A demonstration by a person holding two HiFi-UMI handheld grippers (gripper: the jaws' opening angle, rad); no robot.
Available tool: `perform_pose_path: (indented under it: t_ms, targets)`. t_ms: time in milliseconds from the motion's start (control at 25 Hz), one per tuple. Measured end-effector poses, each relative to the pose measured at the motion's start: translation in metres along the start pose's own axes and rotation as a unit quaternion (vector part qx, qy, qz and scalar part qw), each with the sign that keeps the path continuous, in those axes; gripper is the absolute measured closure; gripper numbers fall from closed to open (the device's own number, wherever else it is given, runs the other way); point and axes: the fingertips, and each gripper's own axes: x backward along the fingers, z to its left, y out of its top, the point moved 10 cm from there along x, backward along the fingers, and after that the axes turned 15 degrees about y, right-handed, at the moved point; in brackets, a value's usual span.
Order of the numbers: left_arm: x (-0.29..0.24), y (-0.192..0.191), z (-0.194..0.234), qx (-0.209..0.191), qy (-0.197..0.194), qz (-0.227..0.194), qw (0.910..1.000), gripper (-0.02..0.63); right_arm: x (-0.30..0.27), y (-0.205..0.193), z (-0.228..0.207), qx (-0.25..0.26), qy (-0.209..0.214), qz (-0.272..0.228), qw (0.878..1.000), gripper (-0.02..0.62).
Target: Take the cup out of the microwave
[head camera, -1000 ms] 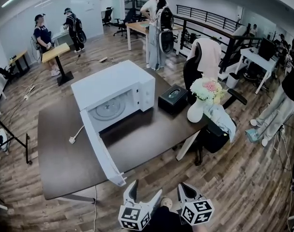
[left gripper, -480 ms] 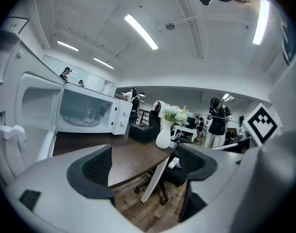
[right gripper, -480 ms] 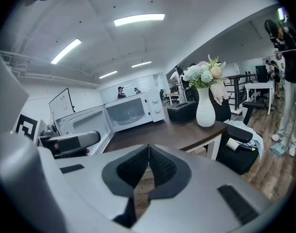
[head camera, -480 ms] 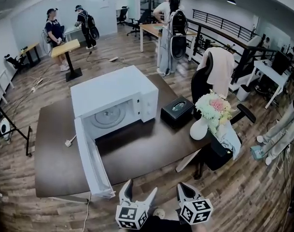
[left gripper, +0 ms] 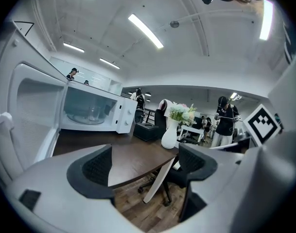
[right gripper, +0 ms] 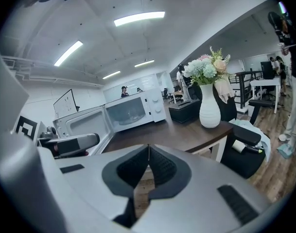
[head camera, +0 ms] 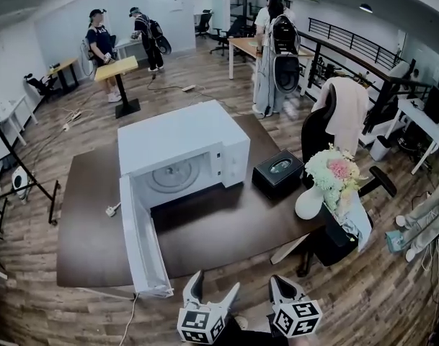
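The white microwave (head camera: 183, 139) stands on the dark table (head camera: 89, 215) with its door (head camera: 141, 240) swung wide open toward me. On the glass turntable (head camera: 172, 175) the left gripper view shows a faint clear cup (left gripper: 92, 113); the head view does not show it clearly. My left gripper (head camera: 214, 285) hangs below the table's near edge, open and empty (left gripper: 147, 166). Beside it my right gripper (head camera: 280, 285) is shut with nothing between the pads (right gripper: 148, 152). Both are well short of the microwave.
A black tissue box (head camera: 277, 173) and a white vase of flowers (head camera: 311, 202) sit on the table's right part. A white plug and cord (head camera: 112, 210) lie left of the microwave. An office chair (head camera: 327, 132) stands at the right, and people stand in the room behind.
The view has swung, so the microwave and table sit further right and slightly lower in the picture. Both grippers keep their place at the bottom, left open, right shut.
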Motion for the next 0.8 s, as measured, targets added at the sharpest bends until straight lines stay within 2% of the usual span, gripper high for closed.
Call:
perform_pose_path:
  t_ms: [160,400,800]
  targets:
    - [0.001,0.004,0.002,0.003,0.006,-0.004,1.0,0.199,-0.008,-0.001,0.002,-0.002,0.015,0.007,1.0,0.6]
    - [0.0,-0.003,0.005,0.009,0.02,0.014,0.9997,0.199,-0.016,-0.004,0.003,-0.009,0.03,0.022,0.999,0.601]
    - [-0.047,0.016,0.007,0.011,0.043,0.006,0.999,0.199,-0.043,0.026,-0.031,-0.006,0.038,0.024,0.999,0.6]
